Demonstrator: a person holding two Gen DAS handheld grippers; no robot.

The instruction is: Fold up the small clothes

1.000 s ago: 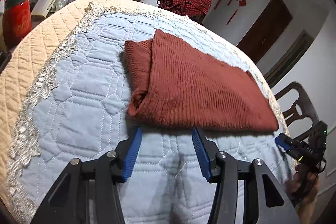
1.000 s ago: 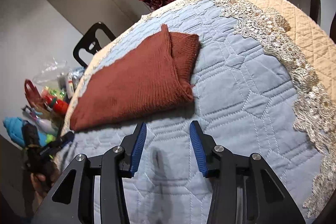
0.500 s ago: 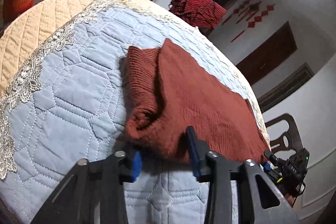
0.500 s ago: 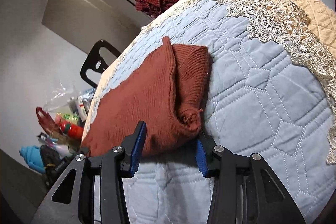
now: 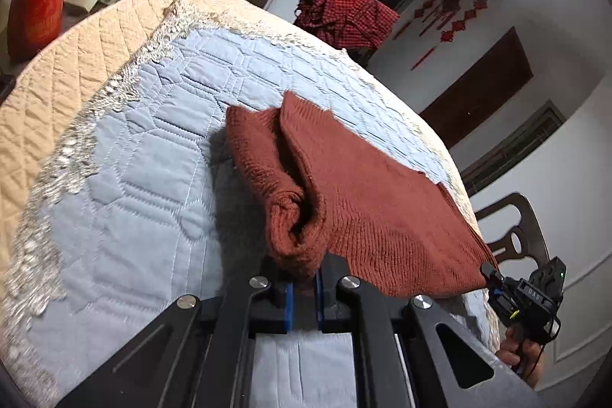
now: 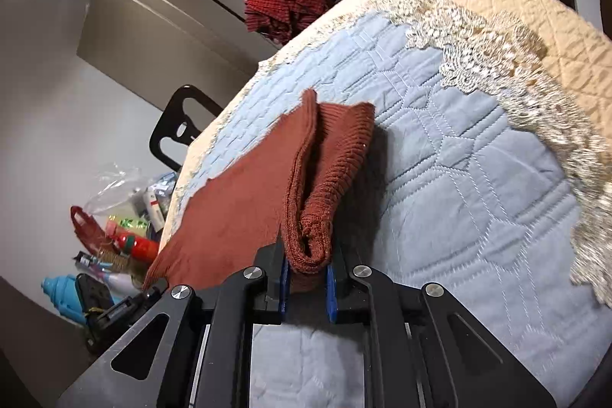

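Both grippers have just closed, left gripper [image 5: 304,297] and right gripper [image 6: 306,287] each clamping a near corner of the rust knit garment [image 5: 367,201] on the quilted table cover [image 5: 126,217]; only the left view shows red wall ornaments [image 5: 451,14].

My left wrist view looked down along its fingers from the near edge, close over the knit [image 5: 367,194], facing twelve o'clock. My right wrist view did likewise at the opposite corner. Both shared the knit, the quilt [image 5: 145,201] and plaid cloth [image 6: 290,2].
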